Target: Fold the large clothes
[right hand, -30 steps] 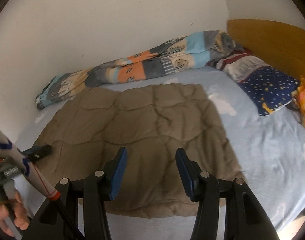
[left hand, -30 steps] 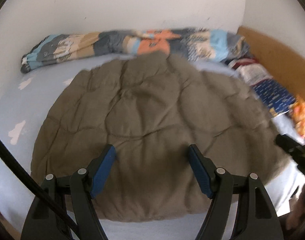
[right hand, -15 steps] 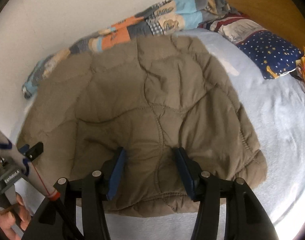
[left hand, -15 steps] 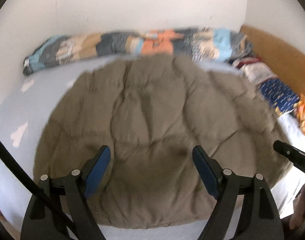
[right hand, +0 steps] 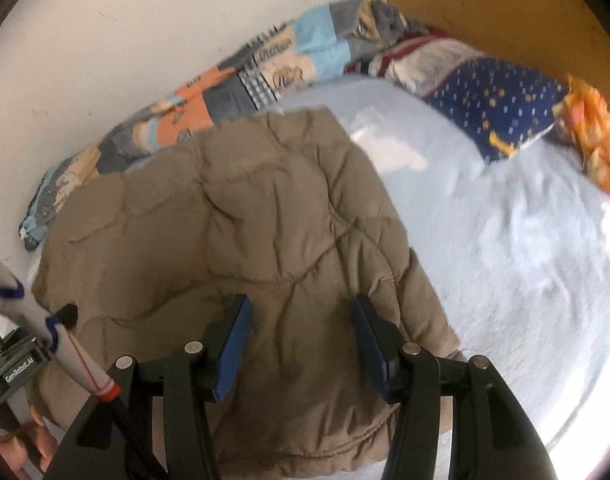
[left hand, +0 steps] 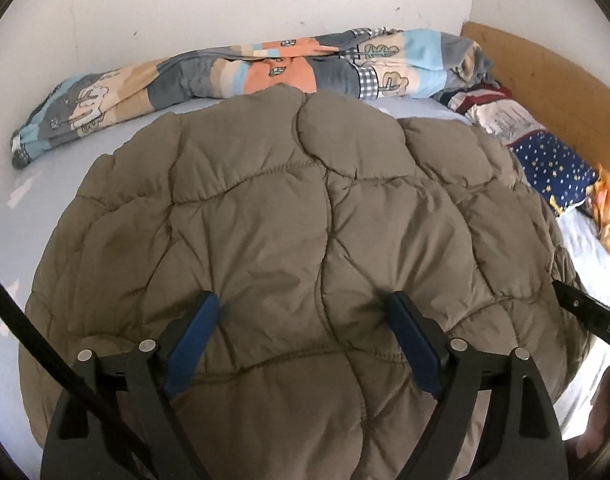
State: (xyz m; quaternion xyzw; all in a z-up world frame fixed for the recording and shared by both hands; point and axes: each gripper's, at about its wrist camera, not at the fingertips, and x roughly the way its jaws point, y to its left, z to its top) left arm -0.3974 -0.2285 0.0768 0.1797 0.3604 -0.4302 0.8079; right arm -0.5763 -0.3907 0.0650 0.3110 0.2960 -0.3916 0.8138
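A brown quilted jacket [left hand: 305, 200] lies spread flat on the light blue bed sheet [left hand: 45, 184]. My left gripper [left hand: 301, 300] hovers low over its near part, towards the left side. Its jaws are opening wide and the pads press on nothing. My right gripper [right hand: 300, 301] hangs over the jacket's [right hand: 245, 220] near right part, close to the right edge. Its jaws stand apart with fabric below them, not pinched. A black finger of the right gripper [left hand: 585, 312] shows at the right rim of the left wrist view. The left gripper's tip [right hand: 67, 314] shows at the left in the right wrist view.
A rolled patchwork blanket [left hand: 265, 68] lies along the white wall behind the jacket. A navy starred pillow [right hand: 497, 104], a striped cushion and an orange cloth [right hand: 593, 132] sit by the wooden headboard [right hand: 485, 12]. Bare sheet [right hand: 485, 240] stretches right of the jacket. A hand [right hand: 33, 440] shows at the bottom left.
Both grippers have come lower and closer to the jacket. The left jaws have spread wider. The right view has rolled and shifted toward the jacket's right edge.
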